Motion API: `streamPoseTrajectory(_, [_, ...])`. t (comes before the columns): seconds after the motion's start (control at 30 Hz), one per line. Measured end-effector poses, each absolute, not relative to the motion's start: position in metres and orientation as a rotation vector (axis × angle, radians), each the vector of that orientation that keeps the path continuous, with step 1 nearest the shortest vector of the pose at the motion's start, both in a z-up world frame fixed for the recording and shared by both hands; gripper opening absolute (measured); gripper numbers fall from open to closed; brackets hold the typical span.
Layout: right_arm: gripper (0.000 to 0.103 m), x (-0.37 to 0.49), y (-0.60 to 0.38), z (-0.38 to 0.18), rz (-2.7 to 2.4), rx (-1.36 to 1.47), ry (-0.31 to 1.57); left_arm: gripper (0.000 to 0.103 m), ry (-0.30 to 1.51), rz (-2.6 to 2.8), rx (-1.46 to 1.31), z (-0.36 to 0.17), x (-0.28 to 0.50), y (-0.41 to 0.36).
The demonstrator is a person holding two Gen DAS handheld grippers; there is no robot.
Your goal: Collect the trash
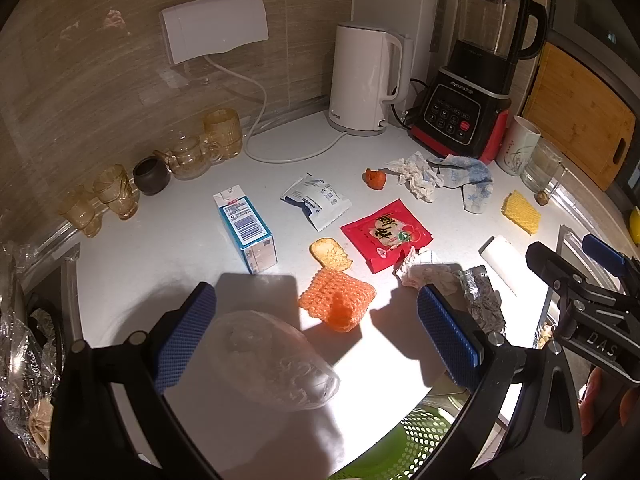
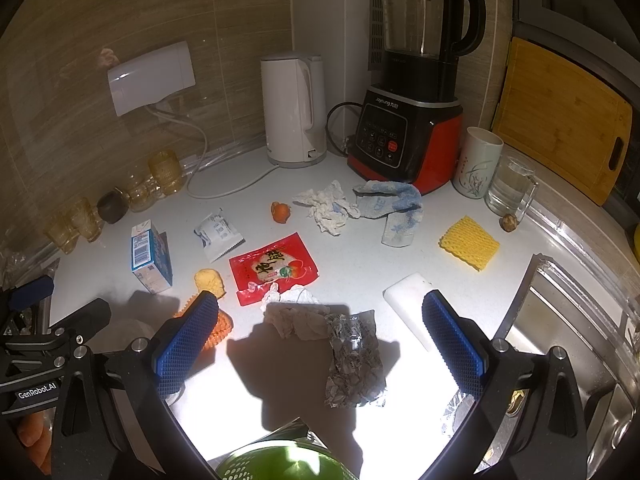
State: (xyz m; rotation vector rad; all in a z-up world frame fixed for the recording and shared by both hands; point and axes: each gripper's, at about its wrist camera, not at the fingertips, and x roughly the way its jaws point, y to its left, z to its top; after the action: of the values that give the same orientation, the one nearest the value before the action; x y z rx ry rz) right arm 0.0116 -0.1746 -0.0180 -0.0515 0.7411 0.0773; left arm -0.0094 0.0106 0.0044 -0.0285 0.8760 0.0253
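While both grippers, left gripper [image 1: 316, 332] and right gripper [image 2: 320, 340], hang spread and empty, I see all trash uncollected: red packet [image 2: 274, 268], foil wrapper [image 2: 354, 360], milk carton [image 1: 246, 232].

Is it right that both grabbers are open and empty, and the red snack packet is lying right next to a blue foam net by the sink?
Nearly. Both the left gripper and the right gripper are open and empty, but the foam net near the sink is yellow, not blue, and it lies well apart from the red snack packet. The right wrist view shows this clearly.
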Motion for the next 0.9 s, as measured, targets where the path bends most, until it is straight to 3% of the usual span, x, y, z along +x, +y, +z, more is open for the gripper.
streamPoseTrajectory(0.5, [0.101,0.007,-0.173,-0.019,0.075,-0.055,0.745,0.097,0.872,0.004,-0.034,0.001,-0.018,0.025])
streamPoseTrajectory(0.9, [0.101,-0.024,-0.172,-0.041,0.040,-0.032,0.793,0.097,0.917,-0.027,-0.013,-0.050,-0.027,0.066])
